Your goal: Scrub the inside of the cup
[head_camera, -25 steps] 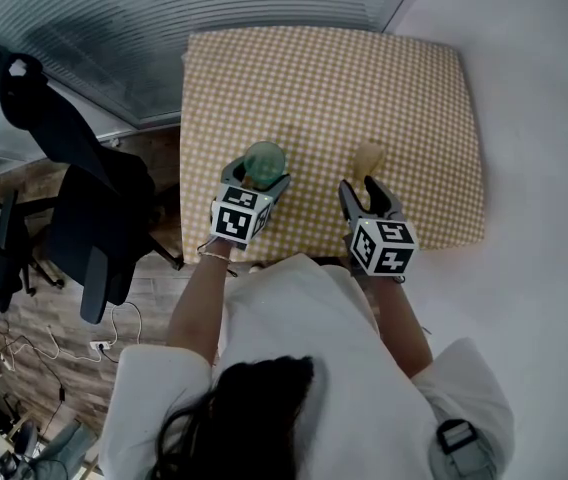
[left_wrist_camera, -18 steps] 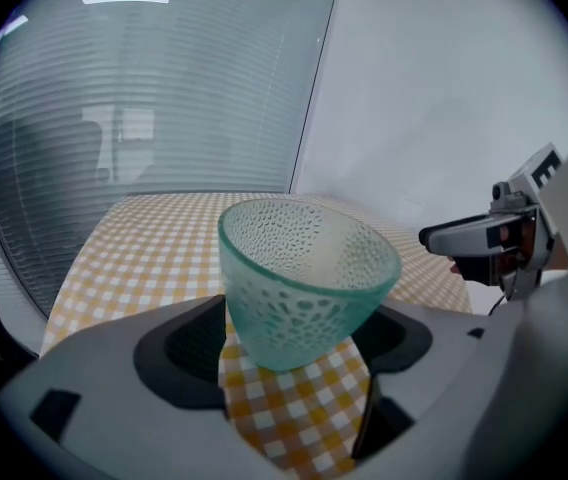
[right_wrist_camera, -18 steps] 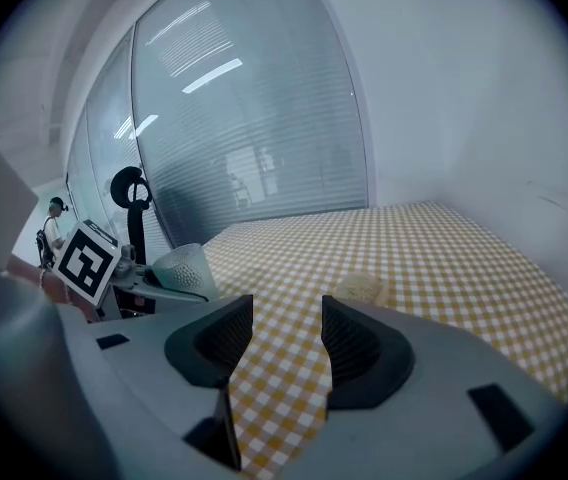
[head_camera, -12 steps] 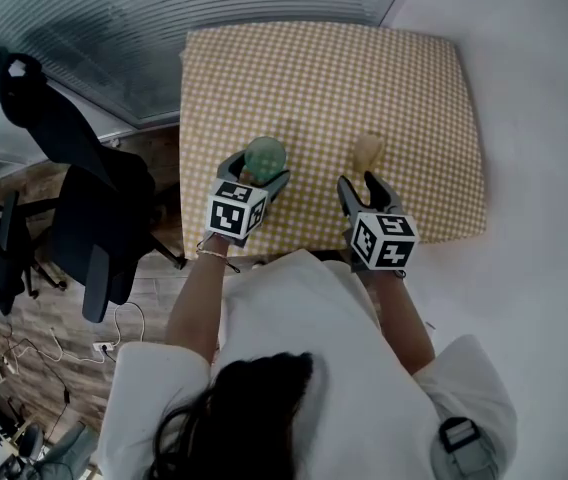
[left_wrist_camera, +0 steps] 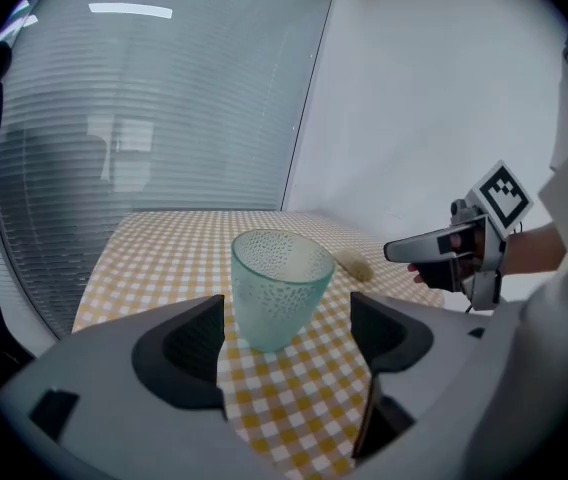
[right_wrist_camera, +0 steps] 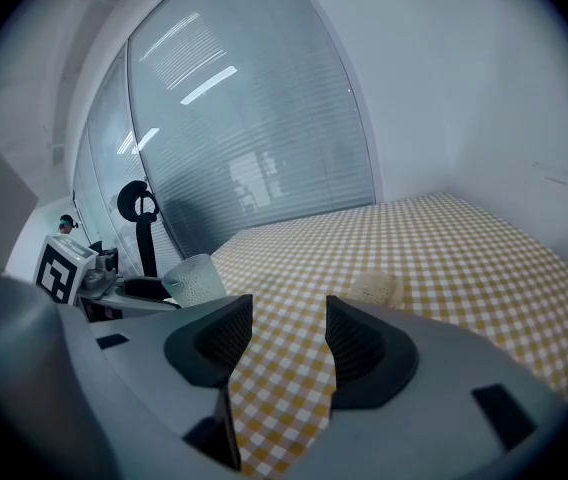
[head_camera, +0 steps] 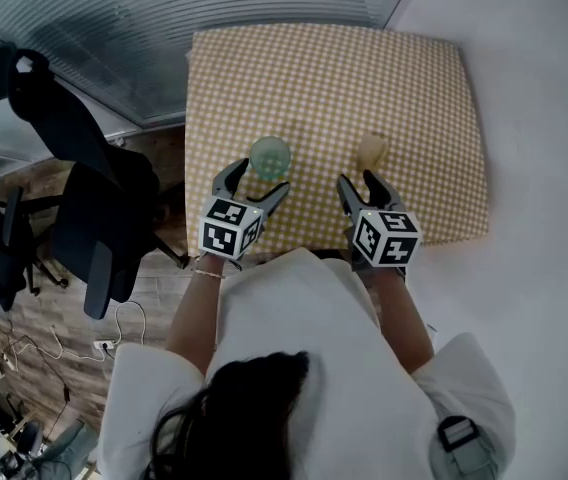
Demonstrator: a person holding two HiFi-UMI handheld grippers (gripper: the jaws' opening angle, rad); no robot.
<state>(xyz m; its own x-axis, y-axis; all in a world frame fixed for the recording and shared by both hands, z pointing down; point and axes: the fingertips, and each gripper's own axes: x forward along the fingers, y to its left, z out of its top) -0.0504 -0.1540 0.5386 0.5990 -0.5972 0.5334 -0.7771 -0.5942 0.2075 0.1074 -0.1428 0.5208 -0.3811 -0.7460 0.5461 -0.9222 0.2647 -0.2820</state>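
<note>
Yellow-checked tablecloth (head_camera: 404, 98) lies beside the blinds (head_camera: 164, 28). The left gripper (head_camera: 259, 178) has just been opening its jaws wide, and nothing is clamped between them. The green cup (head_camera: 269, 156) stands free at its twelve o'clock, mouth up, likely for scrubbing. At three o'clock the right gripper (head_camera: 361, 184), jaws apart and empty, faces the sponge (head_camera: 370, 148), seemingly to fetch it.

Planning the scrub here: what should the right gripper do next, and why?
Probably ease the right gripper forward onto the sponge and close on it. Its fingers stand open with nothing between them, the sponge lies just ahead on the checked cloth, and the cup stands upright nearby.
</note>
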